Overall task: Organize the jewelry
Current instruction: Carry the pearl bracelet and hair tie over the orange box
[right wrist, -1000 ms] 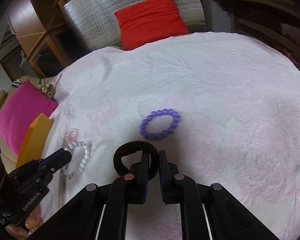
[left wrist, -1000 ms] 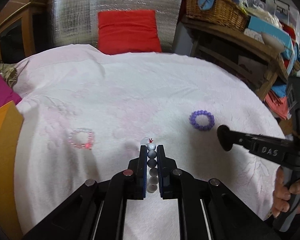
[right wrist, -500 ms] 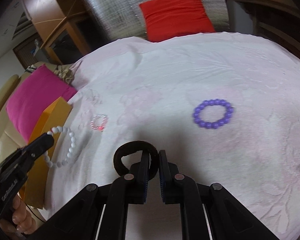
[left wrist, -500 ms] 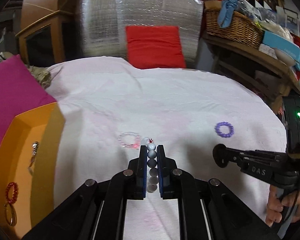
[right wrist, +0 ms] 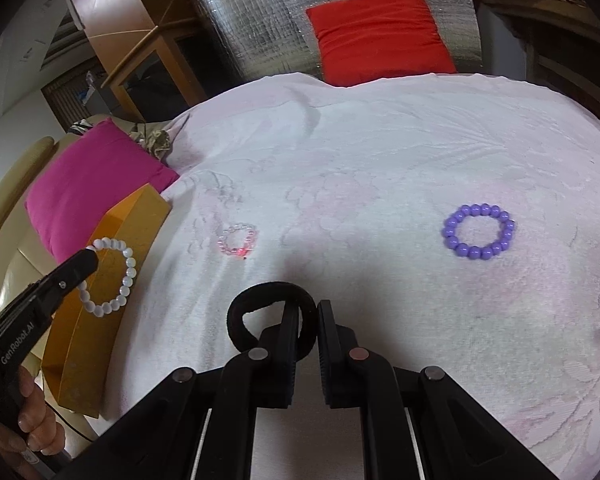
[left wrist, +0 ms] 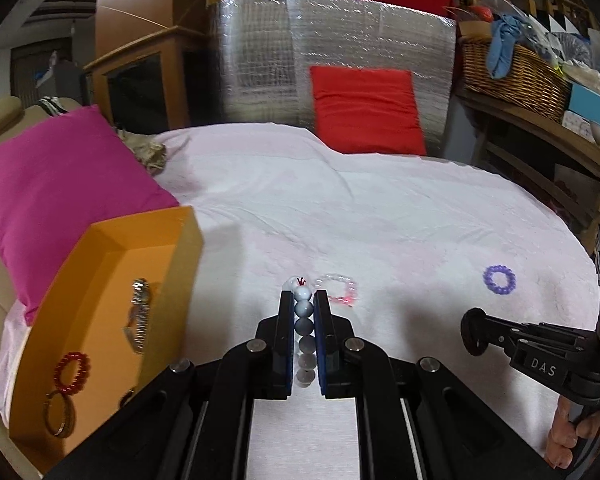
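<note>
My left gripper (left wrist: 303, 300) is shut on a white bead bracelet (left wrist: 304, 312), held in the air near the orange box (left wrist: 116, 236); the bracelet also hangs from it in the right wrist view (right wrist: 112, 276). My right gripper (right wrist: 309, 312) is shut on a black hair tie (right wrist: 256, 300) above the white cloth. A clear pink bracelet (right wrist: 238, 240) and a purple bead bracelet (right wrist: 479, 231) lie on the cloth. The box holds a red bead bracelet (left wrist: 71, 372), a silver chain (left wrist: 139, 316) and rings.
A magenta cushion (left wrist: 56, 184) lies behind the orange box. A red cushion (left wrist: 366, 110) leans on a silver foil panel (left wrist: 332, 52) at the back. A wooden shelf with a wicker basket (left wrist: 512, 76) stands to the right.
Both grippers have risen and moved left with their loads. The orange box has come fully into the left wrist view, and the white bracelet now hangs beside it.
</note>
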Motion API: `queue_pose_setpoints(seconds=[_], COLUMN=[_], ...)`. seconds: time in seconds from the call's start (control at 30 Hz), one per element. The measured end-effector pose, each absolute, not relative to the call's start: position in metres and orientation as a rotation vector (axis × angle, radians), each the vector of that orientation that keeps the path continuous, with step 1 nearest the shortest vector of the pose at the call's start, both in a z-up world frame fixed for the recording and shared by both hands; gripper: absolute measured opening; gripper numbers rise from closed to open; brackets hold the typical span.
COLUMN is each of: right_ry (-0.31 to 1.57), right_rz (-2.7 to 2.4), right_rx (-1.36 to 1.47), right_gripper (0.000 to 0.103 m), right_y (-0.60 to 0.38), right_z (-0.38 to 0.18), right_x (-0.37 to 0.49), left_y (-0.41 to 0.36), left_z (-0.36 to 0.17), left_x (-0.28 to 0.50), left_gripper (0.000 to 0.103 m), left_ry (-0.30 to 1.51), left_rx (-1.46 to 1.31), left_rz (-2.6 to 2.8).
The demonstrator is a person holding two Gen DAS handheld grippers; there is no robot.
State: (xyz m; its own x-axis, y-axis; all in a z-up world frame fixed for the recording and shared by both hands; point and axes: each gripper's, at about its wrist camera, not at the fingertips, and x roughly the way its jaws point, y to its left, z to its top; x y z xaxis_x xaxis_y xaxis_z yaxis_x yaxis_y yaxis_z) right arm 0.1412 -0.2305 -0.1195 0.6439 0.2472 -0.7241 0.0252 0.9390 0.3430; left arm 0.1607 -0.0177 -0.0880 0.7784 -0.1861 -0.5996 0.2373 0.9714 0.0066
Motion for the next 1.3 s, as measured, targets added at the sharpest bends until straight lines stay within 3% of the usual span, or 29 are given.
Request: queue_pose_setpoints(seconds=[0.97,1.3], right_ry=[0.87,0.783], right_rz=[0.225,0.272], right_rx=[0.308,0.281], right_gripper=[0.01,0.01], right_y=[-0.156,-0.128], right_z=[-0.125,-0.091], right_x=[0.153,0.162], left_y=[0.073,0.107], left_z=[-0.065,-0.067], left_x=[0.143,0.152], left_gripper=[0.009,0.009], left_ry=[0.521,0.516], left_rx=[0.034,-0.001], left_rz=[-0.003,0.085])
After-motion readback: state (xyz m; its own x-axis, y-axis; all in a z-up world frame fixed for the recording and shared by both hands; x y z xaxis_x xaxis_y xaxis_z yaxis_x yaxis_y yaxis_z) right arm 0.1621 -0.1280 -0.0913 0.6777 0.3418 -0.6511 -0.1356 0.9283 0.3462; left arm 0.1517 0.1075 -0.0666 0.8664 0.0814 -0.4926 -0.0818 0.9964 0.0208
